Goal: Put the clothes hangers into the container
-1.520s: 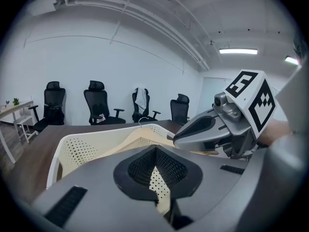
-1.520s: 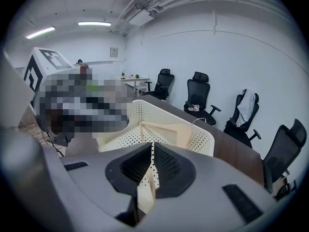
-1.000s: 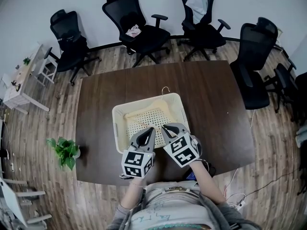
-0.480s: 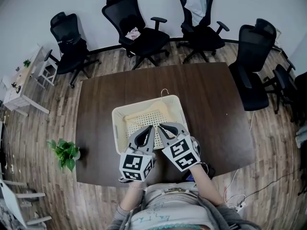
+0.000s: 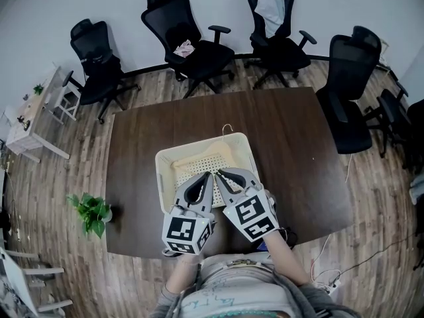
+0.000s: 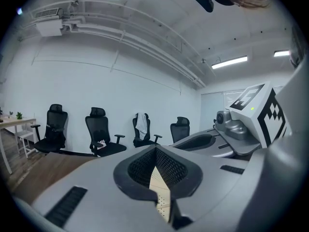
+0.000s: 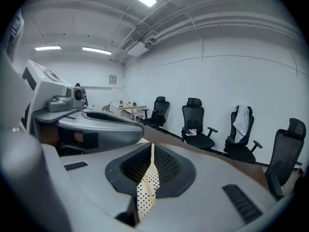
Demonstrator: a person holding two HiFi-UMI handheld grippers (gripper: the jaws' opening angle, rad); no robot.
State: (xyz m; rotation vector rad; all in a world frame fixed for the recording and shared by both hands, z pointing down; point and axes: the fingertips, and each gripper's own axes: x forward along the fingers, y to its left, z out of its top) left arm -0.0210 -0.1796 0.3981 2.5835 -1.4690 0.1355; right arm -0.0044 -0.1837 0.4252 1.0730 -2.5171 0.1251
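Observation:
A cream perforated container (image 5: 168, 161) stands on the dark table (image 5: 298, 151). Inside it, along the far side, lies a wooden clothes hanger (image 5: 199, 155); its metal hook (image 5: 227, 126) pokes over the far rim. Above the container's near half my left gripper (image 5: 209, 176) and right gripper (image 5: 217, 173) hang side by side, tips almost touching. Both are shut with nothing in them. In the left gripper view the jaws of the left gripper (image 6: 155, 149) meet, and the container floor (image 6: 161, 197) shows through the slit. The right gripper (image 7: 152, 145) looks the same in its own view.
Several black office chairs (image 5: 189, 35) stand beyond the table; one has a white garment over its back (image 5: 271, 2). A potted plant (image 5: 91, 209) sits on the floor at the left, a white side table (image 5: 26, 121) farther left. Cables lie on the floor at the lower right.
Both grippers have risen above the container, staying shut and side by side. The container and the hanger have not moved.

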